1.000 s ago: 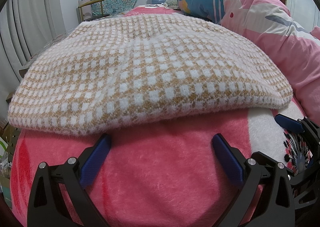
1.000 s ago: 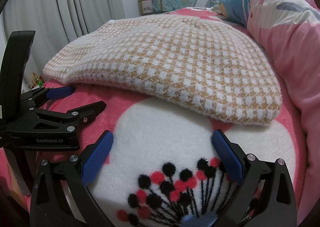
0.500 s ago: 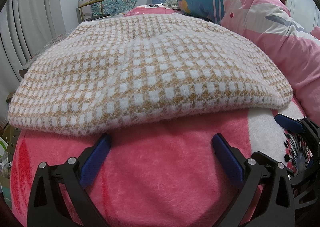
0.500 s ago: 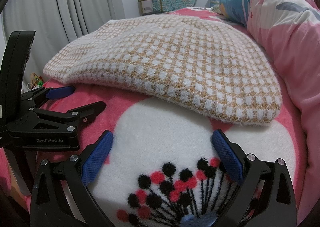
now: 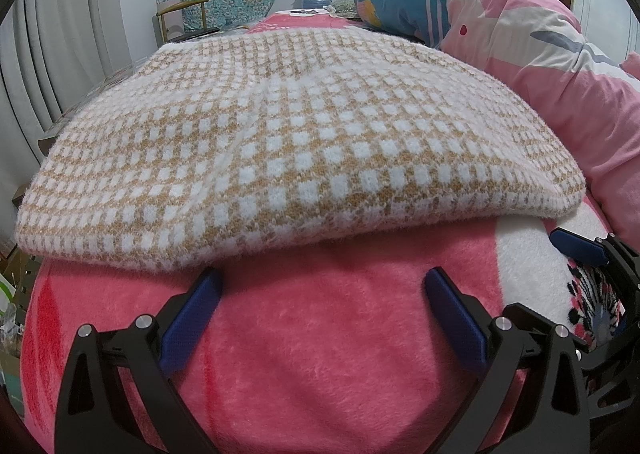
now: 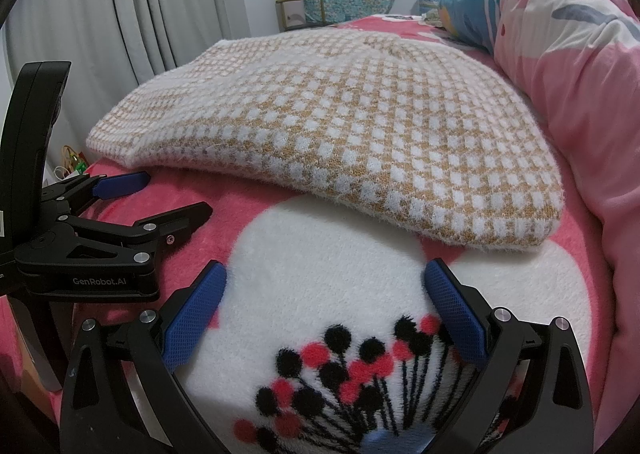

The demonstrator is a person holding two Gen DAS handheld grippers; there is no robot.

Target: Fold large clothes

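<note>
A pink fleece blanket (image 5: 320,354) covers the bed, with grey curtains (image 6: 120,14) in the upper left of the right wrist view. The checked sweater (image 5: 288,150) lies folded across mid-frame, its near edge just above both tools. The left gripper (image 5: 320,294) and right gripper (image 6: 324,290) rest with fingers spread apart, holding nothing. A pink quilt (image 6: 580,74) crowds the sweater's right edge; bare blanket lies below it.

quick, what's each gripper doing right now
Left gripper: open, holding nothing, just short of the checked sweater.
Right gripper: open, holding nothing.
</note>
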